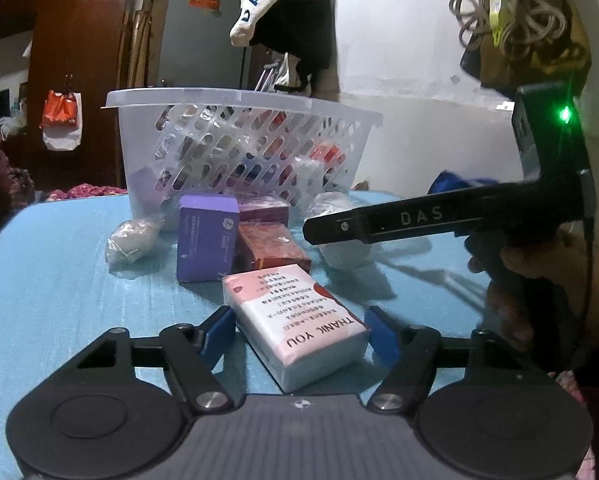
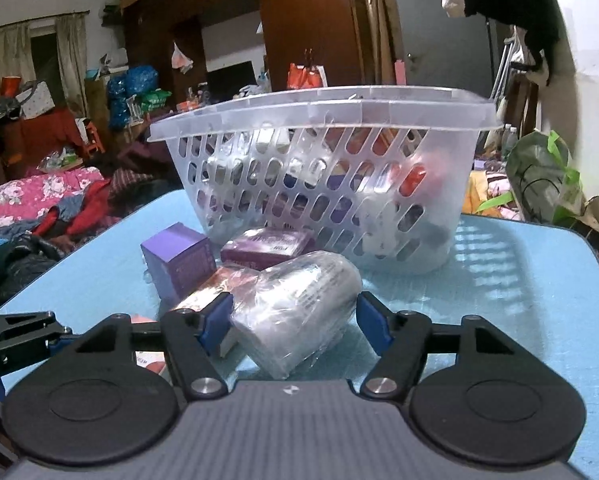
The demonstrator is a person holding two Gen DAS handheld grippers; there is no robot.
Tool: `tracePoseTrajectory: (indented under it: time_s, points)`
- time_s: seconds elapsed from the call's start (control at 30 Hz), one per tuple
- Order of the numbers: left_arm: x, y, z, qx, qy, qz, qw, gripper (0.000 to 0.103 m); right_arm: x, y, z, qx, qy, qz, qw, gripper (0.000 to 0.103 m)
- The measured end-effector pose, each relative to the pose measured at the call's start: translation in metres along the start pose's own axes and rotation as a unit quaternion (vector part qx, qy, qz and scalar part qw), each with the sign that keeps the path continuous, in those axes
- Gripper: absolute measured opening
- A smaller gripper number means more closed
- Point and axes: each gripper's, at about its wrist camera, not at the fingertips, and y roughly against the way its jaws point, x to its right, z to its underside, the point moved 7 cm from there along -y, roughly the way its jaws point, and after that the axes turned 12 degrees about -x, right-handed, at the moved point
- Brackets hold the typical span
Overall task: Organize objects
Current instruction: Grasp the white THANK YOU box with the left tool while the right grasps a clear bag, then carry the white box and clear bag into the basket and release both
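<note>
My left gripper [image 1: 301,334] is open around a pink-and-white "THANK YOU" box [image 1: 297,322] lying on the blue table; small gaps show at both blue pads. My right gripper [image 2: 293,322] is open around a plastic-wrapped white roll [image 2: 299,308], its pads close to the wrap on both sides. A purple box [image 1: 206,238] [image 2: 179,266], a red box [image 1: 271,246] and a dark purple flat box [image 2: 267,246] lie in front of a white perforated basket [image 1: 239,100] [image 2: 319,108] holding several items.
A wrapped white bundle [image 1: 129,240] lies left of the purple box. The right gripper's arm [image 1: 439,216] crosses the left wrist view at right. The table edge [image 2: 595,256] is at far right. Clothes hang above; a cluttered room lies behind.
</note>
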Motion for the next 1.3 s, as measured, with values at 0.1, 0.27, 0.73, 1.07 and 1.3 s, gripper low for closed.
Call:
tracePoseTrajectory:
  time_s: [0.1, 0.27, 0.73, 1.07, 1.3]
  points:
    - [-0.002, 0.013, 0.002, 0.03, 0.0, 0.019, 0.9994, 0.071, 0.0, 0.003, -0.002, 0.012, -0.004, -0.003, 1.0, 0.07]
    - [-0.008, 0.026, 0.002, 0.057, 0.004, 0.023, 0.9981, 0.07, 0.0, 0.005, -0.003, 0.024, -0.007, -0.008, 1.0, 0.07]
    - [-0.031, 0.058, -0.081, 0.128, 0.005, 0.051, 0.9904, 0.049, -0.011, 0.082, -0.054, 0.138, 0.018, -0.038, 0.99, 0.07]
    - [-0.052, 0.062, -0.024, 0.067, -0.069, -0.084, 0.9918, 0.094, -0.006, 0.083, -0.05, 0.125, 0.016, -0.026, 0.992, 0.07]
    - [-0.057, 0.028, -0.017, -0.012, -0.056, -0.1, 0.9933, 0.094, -0.004, 0.081, -0.053, 0.12, 0.015, -0.025, 0.992, 0.07]
